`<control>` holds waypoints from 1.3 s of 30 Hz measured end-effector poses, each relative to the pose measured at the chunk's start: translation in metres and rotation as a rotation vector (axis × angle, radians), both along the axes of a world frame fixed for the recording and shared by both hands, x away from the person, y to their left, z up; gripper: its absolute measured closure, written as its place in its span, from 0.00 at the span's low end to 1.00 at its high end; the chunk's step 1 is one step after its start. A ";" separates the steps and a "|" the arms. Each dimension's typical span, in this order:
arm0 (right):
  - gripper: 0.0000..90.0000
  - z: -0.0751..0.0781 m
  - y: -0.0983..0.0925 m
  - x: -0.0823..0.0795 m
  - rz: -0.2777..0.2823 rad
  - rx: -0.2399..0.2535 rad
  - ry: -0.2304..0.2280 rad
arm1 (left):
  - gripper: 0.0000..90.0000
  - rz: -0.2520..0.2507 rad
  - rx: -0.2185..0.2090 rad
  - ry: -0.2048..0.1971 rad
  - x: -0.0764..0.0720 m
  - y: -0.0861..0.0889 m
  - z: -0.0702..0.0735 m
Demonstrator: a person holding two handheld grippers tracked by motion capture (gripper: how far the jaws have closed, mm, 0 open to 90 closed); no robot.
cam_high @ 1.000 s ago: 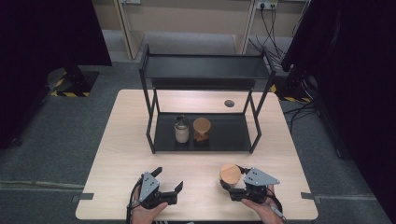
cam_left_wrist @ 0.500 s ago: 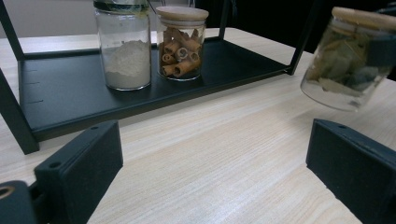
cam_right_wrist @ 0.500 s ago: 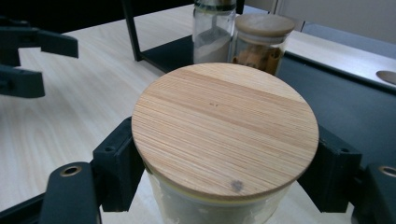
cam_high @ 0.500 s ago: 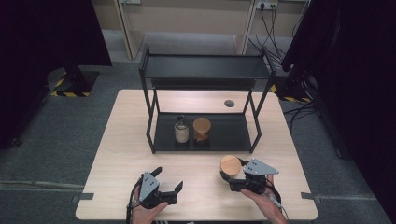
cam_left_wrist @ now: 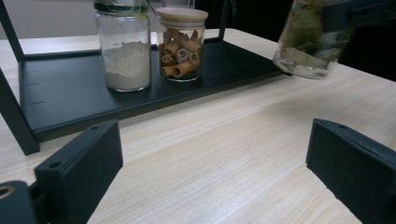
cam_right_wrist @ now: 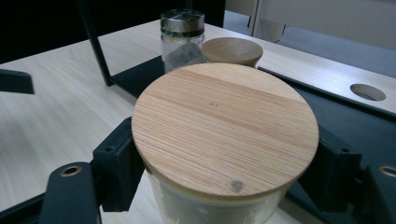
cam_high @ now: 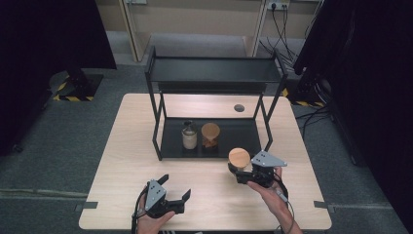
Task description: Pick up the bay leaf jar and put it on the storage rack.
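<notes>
The high view shows the whole layout: a black two-level rack (cam_high: pixel 214 73) on the wooden bench (cam_high: pixel 122 161), the left claw (cam_high: pixel 168 190) near the front edge and the right claw (cam_high: pixel 243 171) just in front of the rack's lower shelf. The left gripper view adds what the high view hides: the jar (cam_left_wrist: pixel 310 39) in the right claw has a clear glass body holding dried leaves and hangs tilted above the bench, off its surface. The right gripper view shows the jar's lid (cam_right_wrist: pixel 224 128) close up.

The jar (cam_high: pixel 239 158) sits between the two jaws of the right claw, which are closed against its sides below the lid. It is near the right front post of the rack, outside the shelf.

The lid is round, pale wood with fine straight grain and one small dark spot near its edge.

The left claw stands wide open with nothing between its jaws, resting low over the bench.

On the lower shelf stand a jar of white powder (cam_left_wrist: pixel 125 46) and a jar of cinnamon sticks (cam_left_wrist: pixel 181 44), just beside each other.
</notes>
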State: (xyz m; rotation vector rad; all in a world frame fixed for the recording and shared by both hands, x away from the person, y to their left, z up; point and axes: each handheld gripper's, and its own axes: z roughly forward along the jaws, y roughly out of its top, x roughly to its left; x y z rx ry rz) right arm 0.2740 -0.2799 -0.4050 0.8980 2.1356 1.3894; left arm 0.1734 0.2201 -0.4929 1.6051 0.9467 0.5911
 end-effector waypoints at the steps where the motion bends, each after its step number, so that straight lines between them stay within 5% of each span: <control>1: 0.29 0.000 0.001 0.002 -0.003 -0.001 0.000 | 0.03 0.000 0.000 0.000 0.000 0.000 0.000; 16: 0.29 0.003 0.023 0.029 -0.078 -0.046 -0.003 | 0.03 0.001 0.001 0.000 0.000 0.000 0.000; 39: 0.29 -0.006 0.048 0.077 -0.180 -0.052 0.036 | 0.03 0.002 0.003 -0.002 0.000 0.000 0.000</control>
